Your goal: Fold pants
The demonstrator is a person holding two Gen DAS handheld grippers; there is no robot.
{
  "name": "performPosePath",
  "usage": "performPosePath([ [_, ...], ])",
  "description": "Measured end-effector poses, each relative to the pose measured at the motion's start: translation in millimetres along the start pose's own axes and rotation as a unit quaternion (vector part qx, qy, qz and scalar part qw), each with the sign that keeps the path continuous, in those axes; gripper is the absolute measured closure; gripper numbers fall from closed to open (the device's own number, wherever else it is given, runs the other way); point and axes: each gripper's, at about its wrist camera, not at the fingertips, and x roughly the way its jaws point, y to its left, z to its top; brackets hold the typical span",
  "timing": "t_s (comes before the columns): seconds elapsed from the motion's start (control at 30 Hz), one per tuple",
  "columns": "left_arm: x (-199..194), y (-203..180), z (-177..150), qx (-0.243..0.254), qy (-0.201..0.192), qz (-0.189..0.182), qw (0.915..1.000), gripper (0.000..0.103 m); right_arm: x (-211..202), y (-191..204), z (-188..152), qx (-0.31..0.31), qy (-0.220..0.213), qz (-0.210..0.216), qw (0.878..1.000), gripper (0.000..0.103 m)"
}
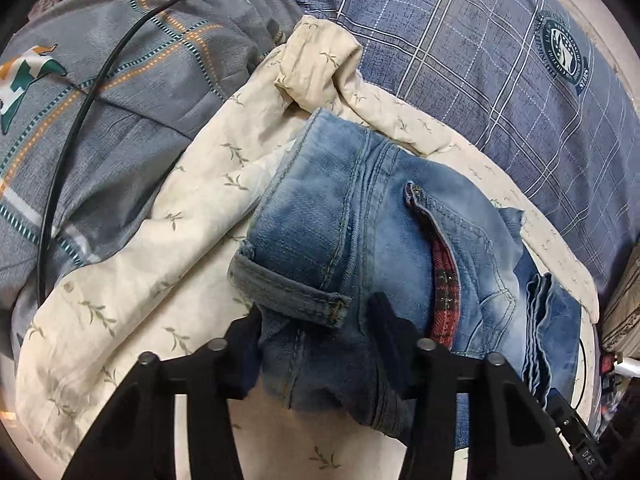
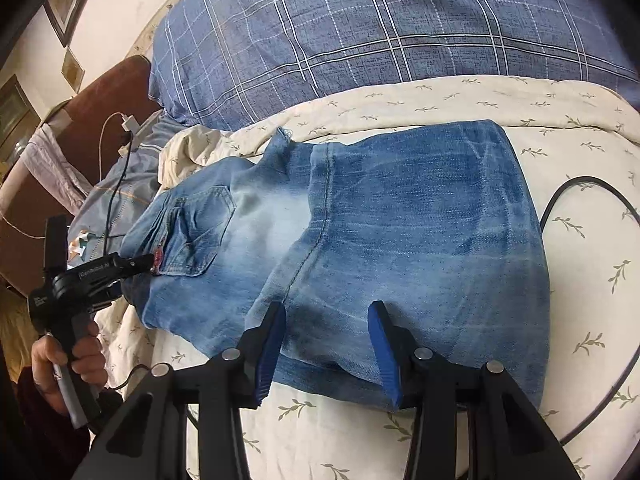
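Observation:
The faded blue jeans (image 1: pixel 340 220) lie folded on a cream leaf-print quilt (image 1: pixel 160 240), and a red plaid lining (image 1: pixel 442 280) shows at the pocket. My left gripper (image 1: pixel 318 340) has the bunched waist end of the jeans pressed between its dark fingers. From the right wrist view it (image 2: pixel 140 262) reaches in at the pocket end of the jeans (image 2: pixel 400 220), held by a person's hand (image 2: pixel 72 360). My right gripper (image 2: pixel 328 344) is shut on the near folded edge, and denim fills the gap between its blue pads (image 2: pixel 268 352).
A blue plaid pillow (image 2: pixel 360 40) lies behind the jeans. Grey patterned bedding (image 1: pixel 120 100) with a black cable (image 1: pixel 80 112) over it lies at the left. Another black cable (image 2: pixel 580 184) loops over the quilt (image 2: pixel 560 140) at the right. A brown headboard (image 2: pixel 132 76) and a white charger (image 2: pixel 130 123) are far left.

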Motion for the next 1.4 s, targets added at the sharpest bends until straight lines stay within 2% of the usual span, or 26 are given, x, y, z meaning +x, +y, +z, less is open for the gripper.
performPosePath([
  [0.27, -20.0, -13.8, 3.0, 0.021, -0.022, 0.002, 0.9995, 0.071, -2.5, -4.0, -0.3, 0.008, -0.004, 0.005, 1.0, 0.057],
  [0.4, -44.2, -39.0, 6.8, 0.055, -0.051, -0.002, 0.9972, 0.087, -8.3, -12.2, 2.9, 0.027, -0.013, 0.008, 1.0, 0.057],
  [0.5, -57.8, -60.8, 9.5, 0.08, -0.067, -0.022, 0.9943, 0.088, -16.3, -23.0, 6.2, 0.047, -0.026, 0.005, 0.999, 0.056],
  [0.6, -74.8, -98.6, 6.3, 0.129, -0.09, -0.027, 0.9871, 0.088, -25.2, -33.1, 8.8, 0.066, -0.04, 0.003, 0.997, 0.056],
  [0.8, -92.9, -175.0, -14.3, 0.22, -0.106, -0.05, 0.9684, 0.088, -46.0, -66.9, 13.0, 0.113, -0.067, 0.0, 0.991, 0.056],
  [0.9, -92.0, -206.8, -26.3, 0.264, -0.116, -0.039, 0.9567, 0.088, -59.2, -90.3, 12.7, 0.144, -0.08, 0.002, 0.986, 0.056],
  [0.97, -89.3, -210.5, -26.4, 0.269, -0.117, -0.032, 0.9556, 0.088, -64.3, -102.1, 12.5, 0.16, -0.084, 0.008, 0.984, 0.056],
  [1.07, -84.1, -186.4, -19.7, 0.249, -0.113, -0.007, 0.9619, 0.088, -67.0, -114.0, 12.0, 0.177, -0.081, 0.011, 0.981, 0.056],
  [1.17, -77.5, -134.1, -8.1, 0.207, -0.102, 0.023, 0.9728, 0.087, -67.7, -114.9, 11.9, 0.177, -0.079, 0.017, 0.981, 0.056],
  [1.2, -72.8, -106.3, -3.6, 0.184, -0.084, 0.032, 0.9788, 0.084, -67.0, -113.8, 12.3, 0.174, -0.079, 0.018, 0.981, 0.056],
  [1.27, -62.4, -65.5, -1.1, 0.141, -0.05, 0.047, 0.9877, 0.065, -65.5, -106.5, 12.3, 0.163, -0.079, 0.018, 0.983, 0.056],
  [1.3, -55.8, -32.1, -0.6, 0.097, -0.034, 0.058, 0.993, 0.055, -64.9, -103.8, 12.0, 0.158, -0.078, 0.017, 0.984, 0.056],
  [1.4, -44.1, 33.9, -8.2, 0.007, -0.002, 0.061, 0.9981, 0.055, -59.7, -91.2, 11.0, 0.139, -0.075, 0.011, 0.987, 0.056],
])
